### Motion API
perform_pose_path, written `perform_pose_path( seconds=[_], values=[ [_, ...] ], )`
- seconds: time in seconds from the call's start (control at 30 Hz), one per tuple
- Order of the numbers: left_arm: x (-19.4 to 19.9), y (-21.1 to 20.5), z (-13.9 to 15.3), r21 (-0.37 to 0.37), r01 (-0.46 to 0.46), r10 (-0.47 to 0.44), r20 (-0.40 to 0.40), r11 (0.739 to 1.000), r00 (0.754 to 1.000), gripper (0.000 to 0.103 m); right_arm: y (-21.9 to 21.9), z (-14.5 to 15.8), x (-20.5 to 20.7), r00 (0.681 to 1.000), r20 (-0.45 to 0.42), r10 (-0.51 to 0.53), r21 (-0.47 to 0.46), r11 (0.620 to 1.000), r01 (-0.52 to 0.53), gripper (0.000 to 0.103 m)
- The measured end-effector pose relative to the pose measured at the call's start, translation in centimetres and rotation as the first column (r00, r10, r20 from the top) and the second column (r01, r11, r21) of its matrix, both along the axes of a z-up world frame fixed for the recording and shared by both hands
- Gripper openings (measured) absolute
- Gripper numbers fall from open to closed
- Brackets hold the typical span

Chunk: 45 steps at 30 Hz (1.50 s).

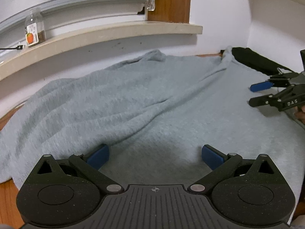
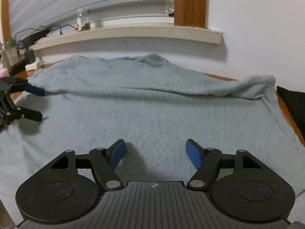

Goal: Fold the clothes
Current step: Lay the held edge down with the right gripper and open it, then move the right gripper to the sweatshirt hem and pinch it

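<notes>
The left gripper (image 1: 155, 155) hung low with its jaws spread wide, the blue pads (image 1: 99, 155) far apart and nothing between them. The right gripper (image 2: 156, 153) was likewise spread, its pads (image 2: 194, 153) well apart and empty. Each showed at the edge of the other's wrist view, the right gripper (image 1: 256, 93) to the right and the left gripper (image 2: 38, 103) to the left, both seen side-on with fingers parted, and part of a hand (image 1: 300, 114) showed behind the right one.
</notes>
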<state>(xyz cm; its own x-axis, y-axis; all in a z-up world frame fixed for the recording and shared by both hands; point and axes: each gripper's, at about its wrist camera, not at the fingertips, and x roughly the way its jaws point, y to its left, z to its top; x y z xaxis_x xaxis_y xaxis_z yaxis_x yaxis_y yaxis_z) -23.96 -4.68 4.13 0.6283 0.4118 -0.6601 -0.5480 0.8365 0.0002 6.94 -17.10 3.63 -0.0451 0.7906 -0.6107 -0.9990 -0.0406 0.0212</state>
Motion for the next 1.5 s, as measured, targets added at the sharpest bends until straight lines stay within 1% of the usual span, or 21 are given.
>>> perform_pose_path(
  seconds=[0.1,0.2,0.4,0.53,0.7,0.83,0.97,1.1,1.17,1.2,1.23,1.27,1.33,1.4,1.47,1.5],
  values=[
    [0.2,0.0,-0.1,0.015,0.004,-0.003,-0.018,1.000,1.000,0.103,0.2,0.0,0.3,1.000,0.001,0.001,-0.005,1.000,-0.001,0.077],
    [0.2,0.2,-0.2,0.016,0.005,-0.004,-0.018,1.000,1.000,0.103,0.7,0.0,0.5,1.000,0.002,0.007,-0.008,1.000,-0.007,0.077],
    [0.4,1.6,-0.3,0.017,-0.024,0.025,-0.018,1.000,1.000,0.103,1.7,0.0,0.8,1.000,0.001,0.011,-0.013,1.000,-0.011,0.080],
    [0.6,3.1,-0.2,0.017,-0.054,0.055,-0.017,0.998,0.998,0.103,3.7,-0.1,1.1,1.000,0.004,-0.010,-0.016,1.000,0.010,0.082],
    [0.6,4.8,-0.2,0.016,-0.076,0.076,-0.014,0.997,0.997,0.103,6.7,-0.2,1.5,1.000,0.003,-0.009,-0.018,1.000,0.009,0.083],
    [0.6,5.9,-0.2,0.016,-0.097,0.097,-0.014,0.995,0.995,0.103,6.3,0.2,1.1,0.999,0.036,0.003,-0.005,1.000,-0.003,0.083],
    [0.7,5.9,-0.1,0.022,-0.094,0.094,-0.017,0.995,0.995,0.103,5.9,0.6,0.7,0.997,0.069,0.015,0.008,1.000,-0.016,0.082],
    [-0.6,4.8,0.6,0.041,-0.038,0.039,-0.019,0.998,0.999,0.103,5.5,1.1,0.2,0.994,0.103,0.028,0.020,0.999,-0.030,0.082],
    [-1.6,3.9,1.5,0.058,-0.023,0.024,-0.022,0.998,0.999,0.103,2.7,1.9,-0.9,0.991,0.117,0.064,0.019,0.998,-0.066,0.081],
    [-2.3,3.1,1.9,0.063,-0.004,0.005,-0.016,0.998,1.000,0.103,1.2,2.2,-1.5,0.989,0.124,0.083,0.005,0.996,-0.085,0.078],
    [-3.0,2.4,2.4,0.069,0.015,-0.015,-0.010,0.997,1.000,0.103,-0.3,2.4,-2.1,0.986,0.132,0.106,-0.007,0.994,-0.106,0.071],
    [-3.7,1.7,2.8,0.067,0.036,-0.036,-0.006,0.997,0.999,0.103,-1.8,2.6,-2.7,0.982,0.139,0.128,-0.020,0.992,-0.127,0.067],
    [-5.4,-0.1,3.5,0.078,0.055,-0.055,-0.002,0.995,0.999,0.102,-4.7,2.8,-3.9,0.975,0.133,0.179,-0.051,0.984,-0.173,0.047],
    [-7.1,-2.0,4.0,0.094,0.076,-0.076,-0.007,0.993,0.997,0.098,-7.2,2.8,-5.0,0.966,0.132,0.224,-0.076,0.973,-0.216,0.045],
    [-8.7,-3.9,4.4,0.099,0.102,-0.101,-0.013,0.990,0.995,0.091,-9.1,2.8,-6.0,0.958,0.125,0.257,-0.090,0.965,-0.247,0.045],
    [-9.5,-4.6,4.5,0.098,0.117,-0.115,-0.021,0.988,0.993,0.080,-9.8,2.9,-6.4,0.956,0.119,0.268,-0.093,0.962,-0.258,0.045]
  ],
)
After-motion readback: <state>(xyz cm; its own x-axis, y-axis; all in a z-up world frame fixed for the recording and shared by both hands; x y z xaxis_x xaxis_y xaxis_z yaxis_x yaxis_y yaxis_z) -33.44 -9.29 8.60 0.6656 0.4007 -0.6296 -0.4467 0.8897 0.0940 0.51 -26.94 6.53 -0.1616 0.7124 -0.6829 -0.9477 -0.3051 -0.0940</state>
